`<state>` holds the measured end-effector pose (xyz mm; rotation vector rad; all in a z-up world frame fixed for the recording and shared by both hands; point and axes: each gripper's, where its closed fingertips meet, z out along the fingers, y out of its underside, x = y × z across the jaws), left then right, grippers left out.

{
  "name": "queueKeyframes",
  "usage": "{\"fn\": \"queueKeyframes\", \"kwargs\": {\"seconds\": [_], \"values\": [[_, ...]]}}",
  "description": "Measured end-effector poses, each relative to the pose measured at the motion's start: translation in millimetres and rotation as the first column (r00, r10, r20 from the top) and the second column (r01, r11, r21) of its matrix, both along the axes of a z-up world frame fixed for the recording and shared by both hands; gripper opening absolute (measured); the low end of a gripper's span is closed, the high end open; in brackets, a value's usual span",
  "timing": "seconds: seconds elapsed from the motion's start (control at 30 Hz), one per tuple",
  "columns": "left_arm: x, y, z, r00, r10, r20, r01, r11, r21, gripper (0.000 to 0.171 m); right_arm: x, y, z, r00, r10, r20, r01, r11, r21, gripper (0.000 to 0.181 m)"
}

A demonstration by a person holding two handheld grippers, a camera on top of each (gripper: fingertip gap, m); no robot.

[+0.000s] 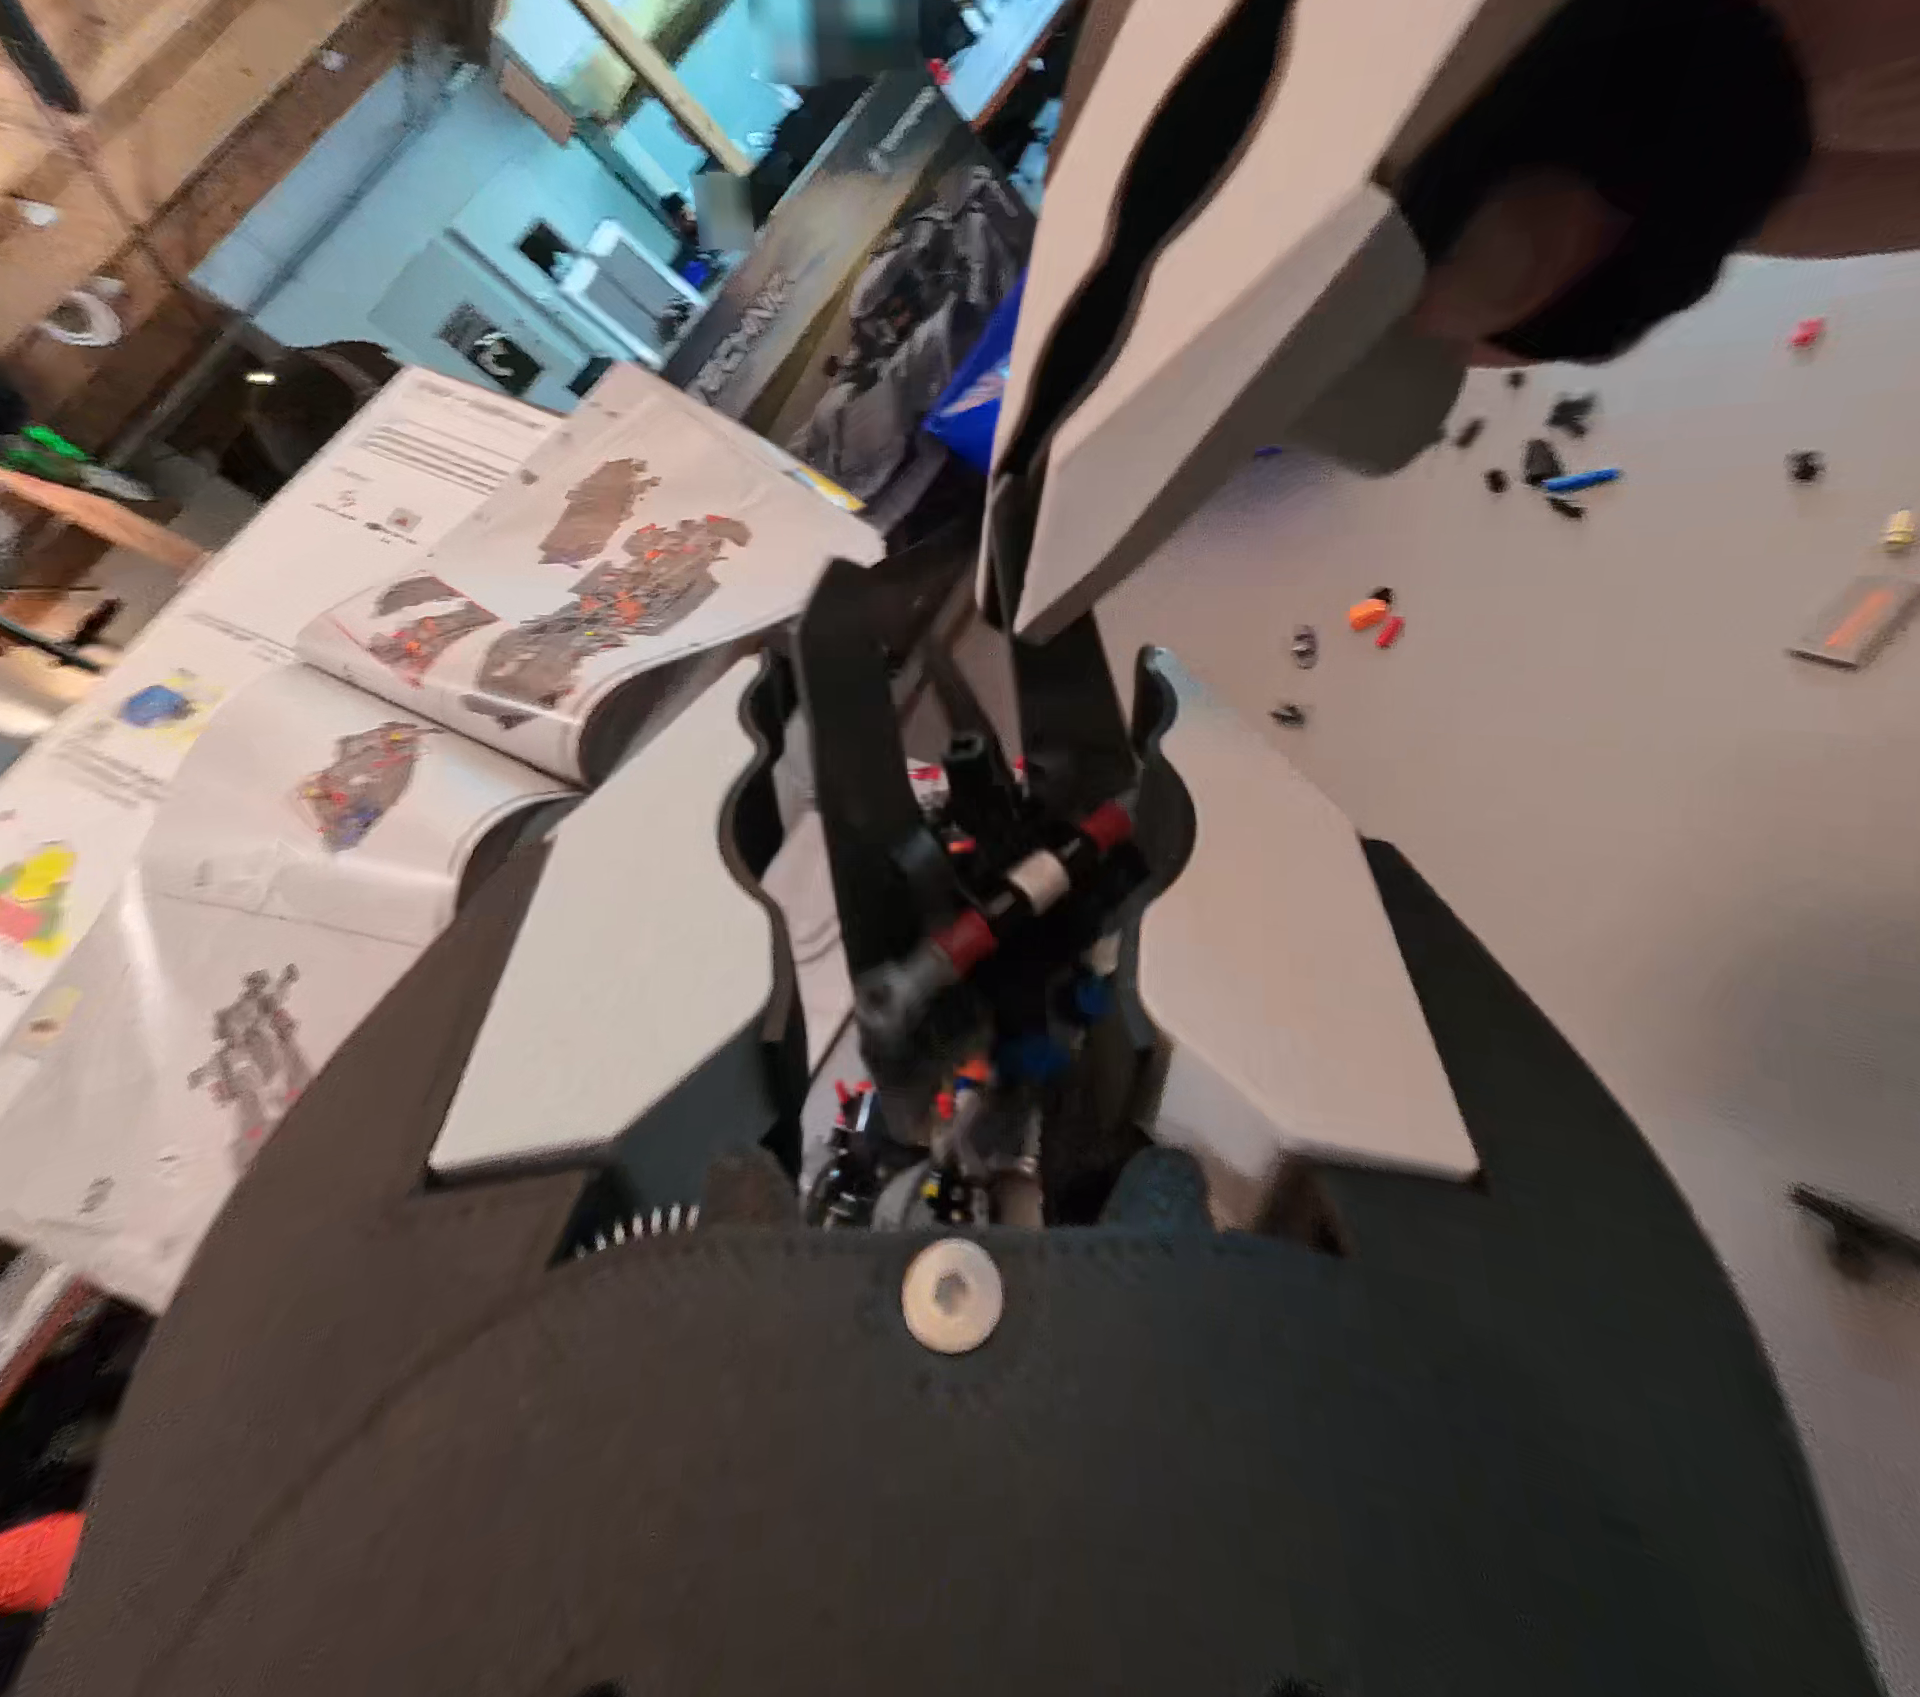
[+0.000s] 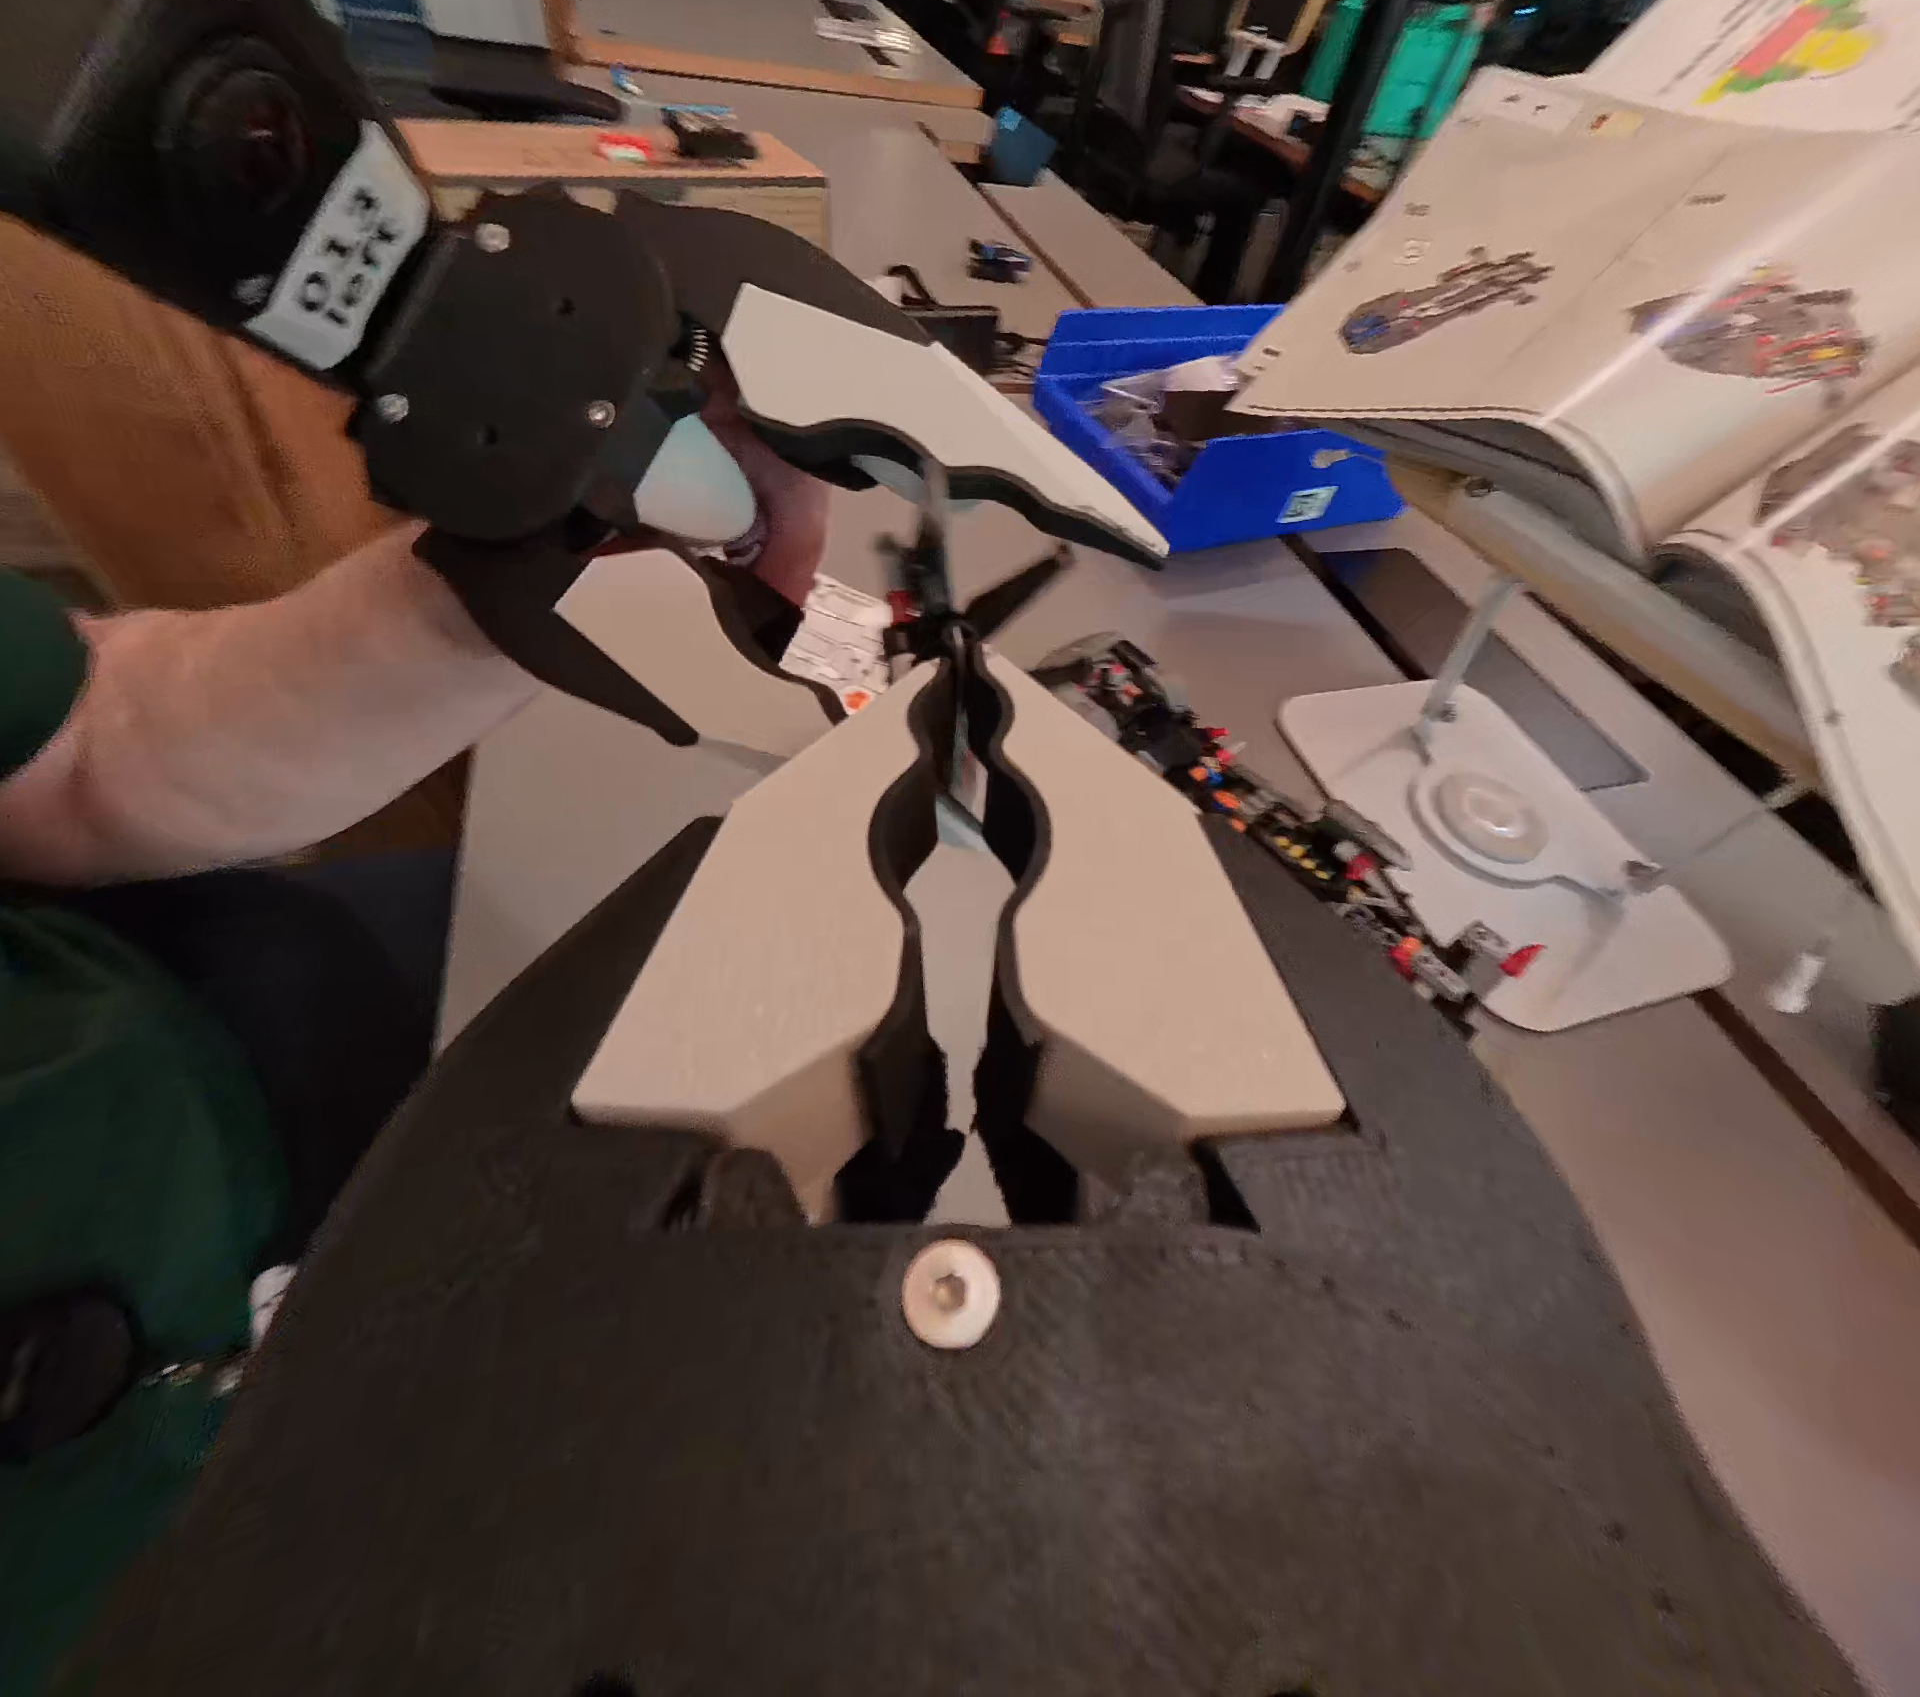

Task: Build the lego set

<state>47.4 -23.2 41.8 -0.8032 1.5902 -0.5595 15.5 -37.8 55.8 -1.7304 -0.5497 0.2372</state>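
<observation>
My left gripper (image 1: 961,671) has its jaws wide apart around a small lego assembly (image 1: 1023,889), black with red, white and blue parts, and holds it above the table. In the right wrist view the assembly (image 2: 932,567) stands upright between the left gripper's fingers (image 2: 914,390). My right gripper (image 2: 961,655) is shut, and its tips pinch a thin black piece at the assembly's edge. In the left wrist view the right gripper (image 1: 1023,624) comes in from above, onto a black beam (image 1: 1081,712).
An open instruction book (image 2: 1621,359) lies on a white stand (image 2: 1496,826), with a blue bin (image 2: 1247,484) behind. A long lego assembly (image 2: 1247,774) and a sticker sheet (image 2: 836,634) lie on the grey table (image 1: 1610,920). Loose pieces (image 1: 1371,619) are scattered there. The grippers are tip to tip, or close to it.
</observation>
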Motion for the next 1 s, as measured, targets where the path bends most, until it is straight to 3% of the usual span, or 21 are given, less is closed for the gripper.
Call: {"fn": "queueKeyframes", "kwargs": {"seconds": [0.1, 0.2, 0.27, 0.37, 0.67, 1.0], "values": [[-15, -7, 0, 0.990, -0.140, -0.020, 0.134, 0.975, -0.175, 0.064, 3, 0, -2, 0.999, 0.024, -0.026, -0.025, 0.999, -0.030, 0.000], [-32, -10, 12, 0.960, -0.278, 0.032, 0.271, 0.892, -0.362, 0.048, -2, 0, -8, 0.998, 0.063, 0.000, -0.063, 0.995, -0.079, 0.000], [-39, -9, 13, 0.947, -0.321, 0.009, 0.299, 0.869, -0.395, 0.018, -5, 1, -9, 0.996, 0.085, 0.020, -0.083, 0.992, -0.096, 0.000], [-40, -11, 12, 0.933, -0.360, -0.009, 0.323, 0.845, -0.426, 0.000, -11, 0, -8, 0.992, 0.124, 0.007, -0.122, 0.987, -0.108, 0.000], [-48, -16, 22, 0.900, -0.426, 0.093, 0.413, 0.762, -0.499, 0.000, -13, -8, 0, 0.975, 0.200, -0.102, -0.209, 0.974, -0.088, 0.000], [-45, -15, 23, 0.892, -0.437, 0.114, 0.426, 0.731, -0.533, 0.000, -8, -9, 0, 0.971, 0.203, -0.128, -0.214, 0.974, -0.078, 0.000]]}}
